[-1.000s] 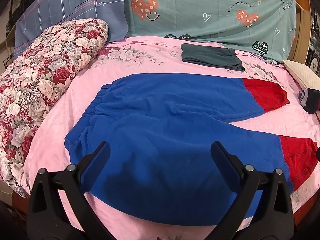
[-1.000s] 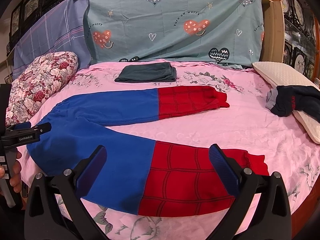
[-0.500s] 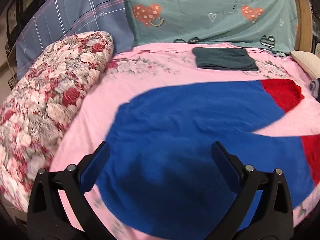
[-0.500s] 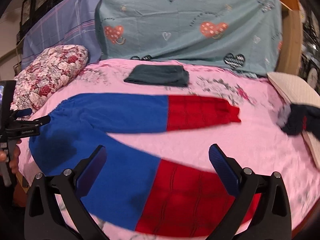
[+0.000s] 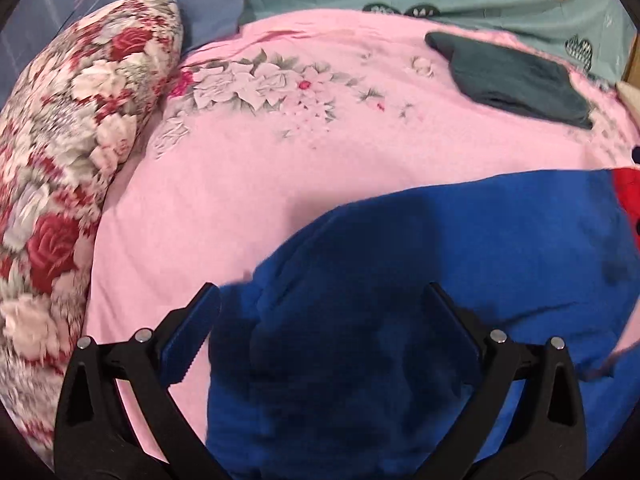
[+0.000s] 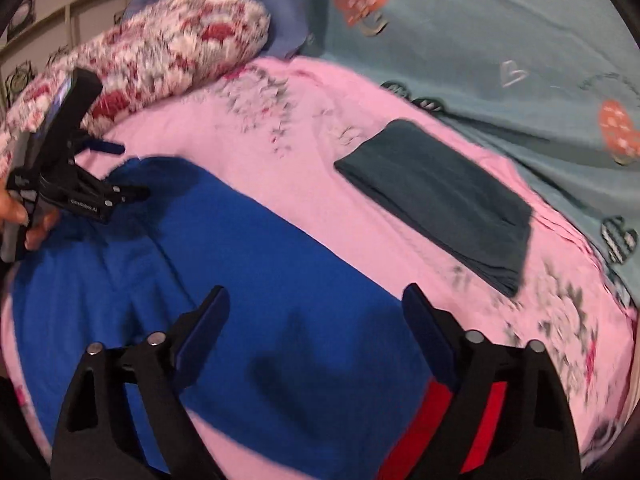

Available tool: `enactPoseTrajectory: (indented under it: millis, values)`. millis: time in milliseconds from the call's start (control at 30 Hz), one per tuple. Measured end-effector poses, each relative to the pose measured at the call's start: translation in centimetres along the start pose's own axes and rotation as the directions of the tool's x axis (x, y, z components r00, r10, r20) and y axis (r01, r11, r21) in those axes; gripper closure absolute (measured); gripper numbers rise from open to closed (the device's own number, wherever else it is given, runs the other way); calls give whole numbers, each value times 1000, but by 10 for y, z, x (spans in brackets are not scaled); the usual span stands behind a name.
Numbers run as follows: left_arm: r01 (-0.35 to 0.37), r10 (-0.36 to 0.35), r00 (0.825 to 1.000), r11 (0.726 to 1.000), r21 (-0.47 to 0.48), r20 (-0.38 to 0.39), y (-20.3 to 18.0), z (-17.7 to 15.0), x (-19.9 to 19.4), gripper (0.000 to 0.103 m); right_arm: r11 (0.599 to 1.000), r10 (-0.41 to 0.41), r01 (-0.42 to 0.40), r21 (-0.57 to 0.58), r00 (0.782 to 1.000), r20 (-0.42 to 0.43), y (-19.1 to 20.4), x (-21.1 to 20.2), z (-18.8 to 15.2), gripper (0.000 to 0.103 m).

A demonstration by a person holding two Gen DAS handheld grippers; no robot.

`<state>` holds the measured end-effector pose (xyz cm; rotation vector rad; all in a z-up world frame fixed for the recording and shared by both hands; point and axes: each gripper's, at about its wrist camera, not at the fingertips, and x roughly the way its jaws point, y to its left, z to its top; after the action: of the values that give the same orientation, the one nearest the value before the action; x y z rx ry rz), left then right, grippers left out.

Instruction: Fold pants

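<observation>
Across the lower half of both wrist views, blue pants (image 5: 460,288) with red lower legs lie flat on a pink floral bedsheet (image 5: 248,184), filling more of each frame than they did a second ago, when both cameras took in the whole garment from further back. The left gripper (image 5: 324,332) has dropped close over the waistband corner at lower centre of its view, its black fingers spread wide with blue fabric between them and nothing pinched. The right gripper (image 6: 316,328) has swung left and closer, from the red cuff it framed earlier to the blue leg, where the colour change to red now sits at lower right of its frame; its jaws are likewise spread and hold nothing. In the right view the left gripper (image 6: 100,184) appears at the left edge, held in a bare hand (image 6: 24,220) over the waistband end. The pants look soft and fleecy, with a gathered waist, shallow wrinkles and dark shadows beneath the tools. A neatly folded dark grey-green garment (image 6: 444,200) rests apart on the sheet, upper right of both views. A plump roll of rose-print bedding (image 5: 68,168) curves along the left, and a teal cloth with hearts (image 6: 500,40) hangs behind. Motion blur softens both frames
</observation>
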<state>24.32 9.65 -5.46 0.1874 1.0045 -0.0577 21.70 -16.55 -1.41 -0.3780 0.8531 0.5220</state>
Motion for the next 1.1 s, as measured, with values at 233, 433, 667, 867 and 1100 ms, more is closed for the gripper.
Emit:
enactPoseTrajectory:
  millis: [233,433,667,867,1100]
  values:
    - [67,-66,998,998,18,-15,0,10,23,18,997,41,-48,-64,994,-96,-8,68,20,38]
    - [85,-86,996,995,51,7,-7,7,10,82,989,133,-140,-50,984,-119,-12,63,23,99]
    - [80,-85,994,995,62,66,-2,11,-26,93,989,98,-96,-111,995,17,8,-6,28,100]
    - [63,-80,982,993,102,172,-1,-16,-102,97,974,134,-102,-204,980,149,55,-101,2,100]
    - [71,-99,973,988,138,209,3,-114,-168,97,932,247,-207,-297,964,103,144,-149,-96,100]
